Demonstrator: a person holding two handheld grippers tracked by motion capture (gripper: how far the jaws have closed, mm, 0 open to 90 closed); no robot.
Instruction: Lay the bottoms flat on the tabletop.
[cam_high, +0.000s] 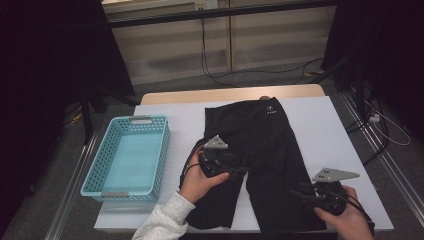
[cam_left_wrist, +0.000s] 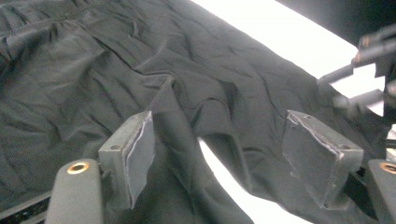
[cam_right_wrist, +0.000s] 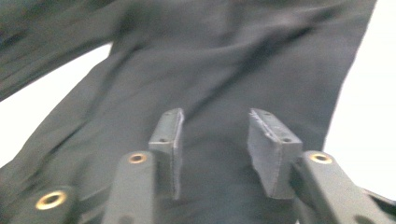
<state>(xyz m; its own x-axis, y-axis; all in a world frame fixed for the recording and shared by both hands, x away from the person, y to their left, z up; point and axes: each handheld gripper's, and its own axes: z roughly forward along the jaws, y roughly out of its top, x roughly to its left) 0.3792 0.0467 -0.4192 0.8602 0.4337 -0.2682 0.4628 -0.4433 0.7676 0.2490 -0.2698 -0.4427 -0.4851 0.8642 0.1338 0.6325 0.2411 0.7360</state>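
So there's a pair of black shorts (cam_high: 260, 155) spread flat on a white sheet (cam_high: 325, 130) that covers the table, sitting right around the middle of the high view, waistband toward the top of the frame and both legs running down to the bottom edge. A small white logo shows near the waistband. Off to the left of the frame sits a light blue basket (cam_high: 162, 150), well apart from the shorts.

The left gripper (cam_high: 235, 170) is low in the centre of the high view, over the crotch area where the two legs split. In its own view the left gripper (cam_left_wrist: 219, 154) has its jaws spread wide apart, and a ridge of black fabric runs up between them. One pad looks like it's brushing the cloth, but nothing is pinched, so it's released.

The right gripper (cam_high: 300, 192) is in the lower right of the high view, over the leg on that side. From its own view the right gripper (cam_right_wrist: 215, 140) has its jaws parted with a clear gap, hovering over the dark fabric, which lies flat below. Also let go, holding nothing. That view is a bit blurry though.
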